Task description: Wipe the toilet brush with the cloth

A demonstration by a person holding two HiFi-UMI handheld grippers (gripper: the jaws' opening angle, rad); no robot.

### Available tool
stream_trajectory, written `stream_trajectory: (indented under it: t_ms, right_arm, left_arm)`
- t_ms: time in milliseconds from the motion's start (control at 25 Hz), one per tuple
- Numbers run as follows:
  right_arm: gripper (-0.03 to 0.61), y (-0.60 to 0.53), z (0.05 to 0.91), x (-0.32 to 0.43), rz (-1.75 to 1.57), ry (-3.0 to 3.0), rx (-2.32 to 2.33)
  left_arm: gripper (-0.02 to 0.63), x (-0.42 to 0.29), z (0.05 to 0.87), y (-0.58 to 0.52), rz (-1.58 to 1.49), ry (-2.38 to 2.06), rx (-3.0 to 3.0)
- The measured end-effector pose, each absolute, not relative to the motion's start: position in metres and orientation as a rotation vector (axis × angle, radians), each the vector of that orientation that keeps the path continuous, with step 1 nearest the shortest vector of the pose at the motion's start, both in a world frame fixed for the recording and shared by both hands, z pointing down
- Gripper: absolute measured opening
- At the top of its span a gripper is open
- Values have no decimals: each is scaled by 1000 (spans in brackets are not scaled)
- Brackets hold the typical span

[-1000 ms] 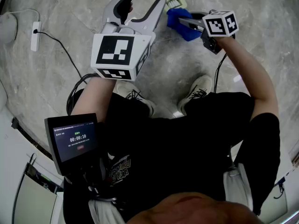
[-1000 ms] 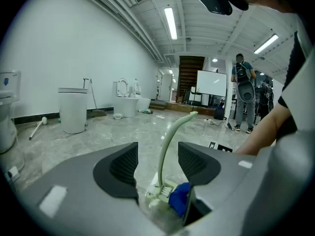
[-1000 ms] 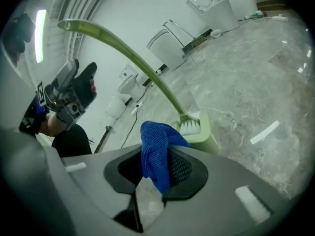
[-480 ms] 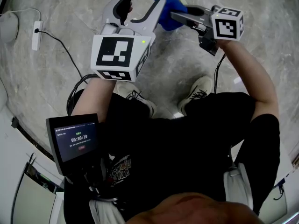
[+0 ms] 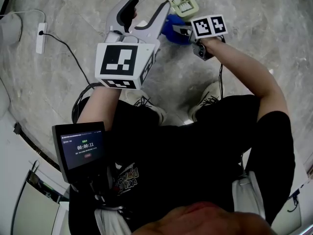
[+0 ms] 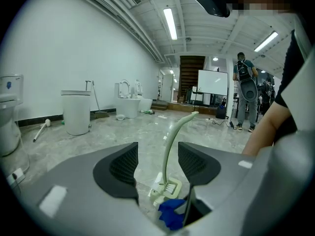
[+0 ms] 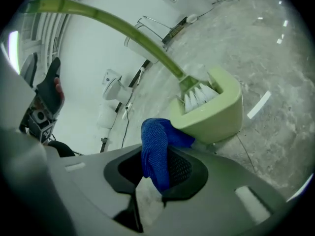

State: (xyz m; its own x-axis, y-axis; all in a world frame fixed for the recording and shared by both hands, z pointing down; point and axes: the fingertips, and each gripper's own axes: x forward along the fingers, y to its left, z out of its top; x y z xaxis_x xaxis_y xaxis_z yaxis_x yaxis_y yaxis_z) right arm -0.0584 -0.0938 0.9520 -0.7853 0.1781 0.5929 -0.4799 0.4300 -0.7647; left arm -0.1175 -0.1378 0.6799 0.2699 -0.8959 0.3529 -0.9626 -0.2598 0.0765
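A pale green toilet brush (image 7: 113, 26) stands with its white bristles (image 7: 199, 95) in a matching green holder (image 7: 216, 114) on the marble floor. In the head view the holder (image 5: 185, 7) is at the top centre. My right gripper (image 7: 157, 173) is shut on a blue cloth (image 7: 156, 149), whose top end sits right at the holder's near wall. The cloth (image 5: 172, 28) shows just below the holder. My left gripper (image 5: 149, 5) hangs open and holds nothing. In its own view the curved brush handle (image 6: 173, 136) stands beyond the left gripper (image 6: 161, 165), with the cloth (image 6: 171, 214) below.
A power strip (image 5: 40, 37) with a black cable lies on the floor at left. The person's shoes (image 5: 209, 94) stand below the grippers, and a small screen (image 5: 80, 148) hangs at the chest. Toilets, a white bin (image 6: 76, 112) and people (image 6: 243, 90) stand farther off.
The right gripper, with the cloth in it, swung up and left, then came down near the holder's base, and its marker cube rolled. The left gripper stayed put.
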Motion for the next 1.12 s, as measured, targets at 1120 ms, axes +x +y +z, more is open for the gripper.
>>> stream_trajectory:
  t_ms: [1120]
  right_arm:
    - [92, -139, 805, -70, 909, -2597, 158]
  left_arm:
    - [259, -121, 677, -146, 337, -1724, 2284]
